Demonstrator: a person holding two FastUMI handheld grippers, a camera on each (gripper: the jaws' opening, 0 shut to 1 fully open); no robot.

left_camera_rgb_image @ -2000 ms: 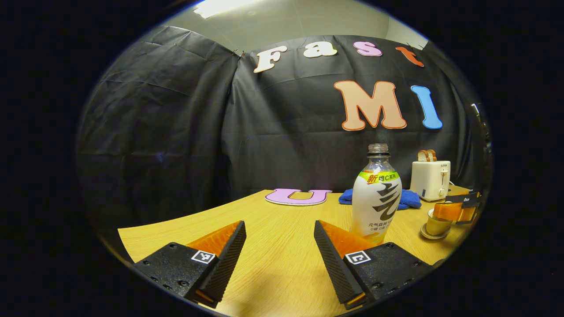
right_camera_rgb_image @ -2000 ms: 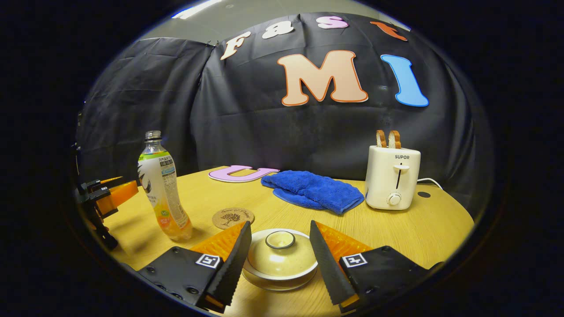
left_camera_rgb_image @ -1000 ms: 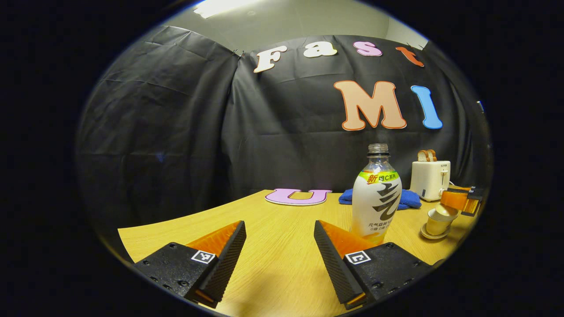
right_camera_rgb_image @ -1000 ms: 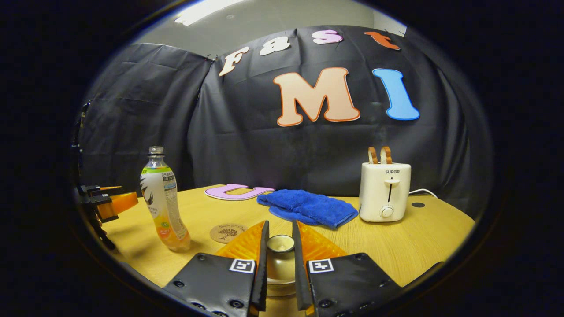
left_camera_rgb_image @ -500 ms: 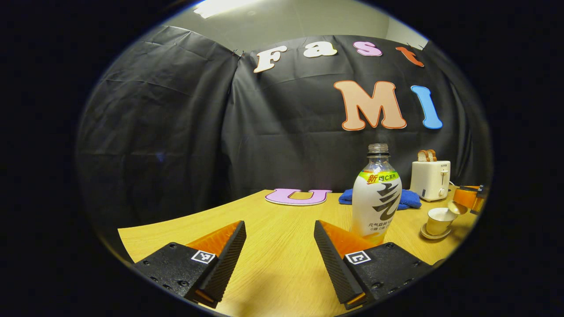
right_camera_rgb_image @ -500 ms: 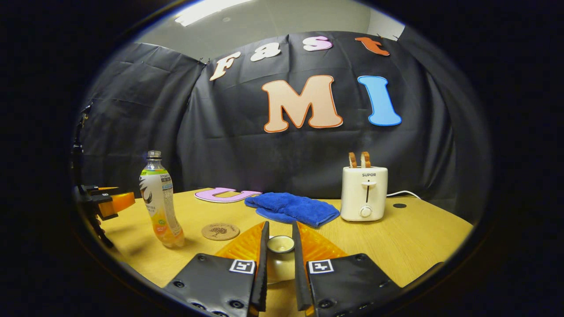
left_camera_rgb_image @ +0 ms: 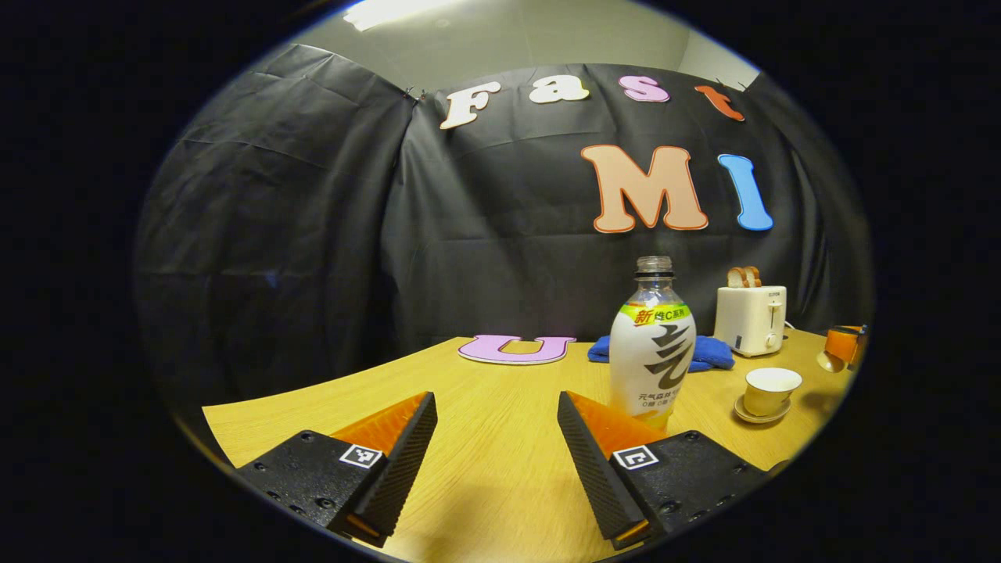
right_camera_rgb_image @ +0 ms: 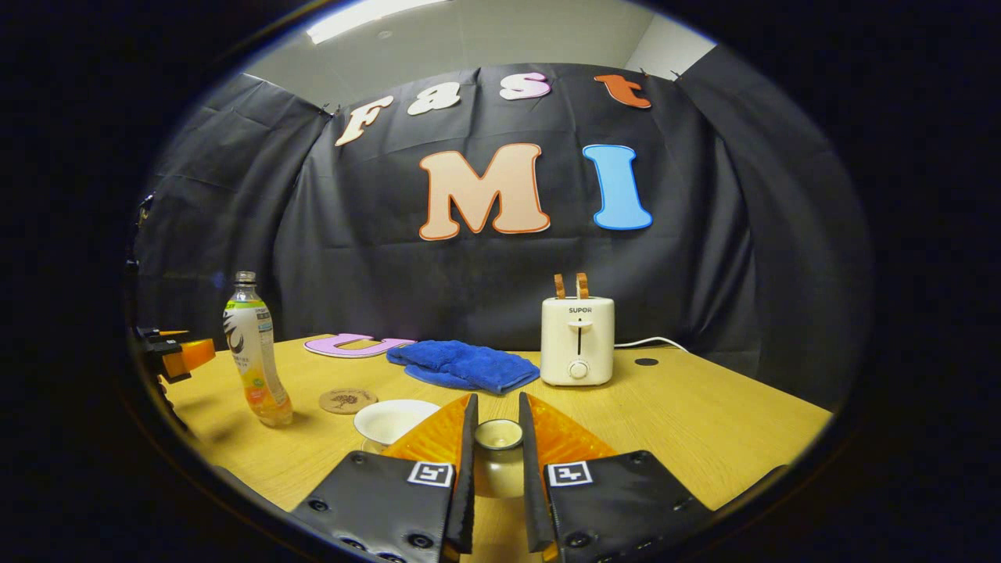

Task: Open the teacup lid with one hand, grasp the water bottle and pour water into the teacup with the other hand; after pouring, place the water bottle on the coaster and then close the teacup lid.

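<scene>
My right gripper (right_camera_rgb_image: 496, 426) is shut on the knob of the cream teacup lid (right_camera_rgb_image: 498, 436), held up off the cup and to its right. The uncovered teacup (right_camera_rgb_image: 393, 421) sits on its saucer just left of those fingers, also seen as the teacup (left_camera_rgb_image: 770, 389) in the left gripper view. The uncapped water bottle (left_camera_rgb_image: 653, 349) stands upright beyond my open left gripper (left_camera_rgb_image: 496, 426), slightly to its right; it appears again as the bottle (right_camera_rgb_image: 252, 356). A round coaster (right_camera_rgb_image: 347, 400) lies between bottle and cup. The right gripper (left_camera_rgb_image: 843, 345) shows far right with the lid.
A white toaster (right_camera_rgb_image: 577, 339) with two slices stands at the back, its cord trailing right. A blue cloth (right_camera_rgb_image: 461, 363) lies left of it, beside a purple cut-out letter (right_camera_rgb_image: 356, 344). The wooden table (right_camera_rgb_image: 704, 422) has bare surface on the right.
My right gripper shut on the lid's knob, lifted it off the teacup and carried it right, uncovering the cup. The left gripper stayed open and shifted only slightly.
</scene>
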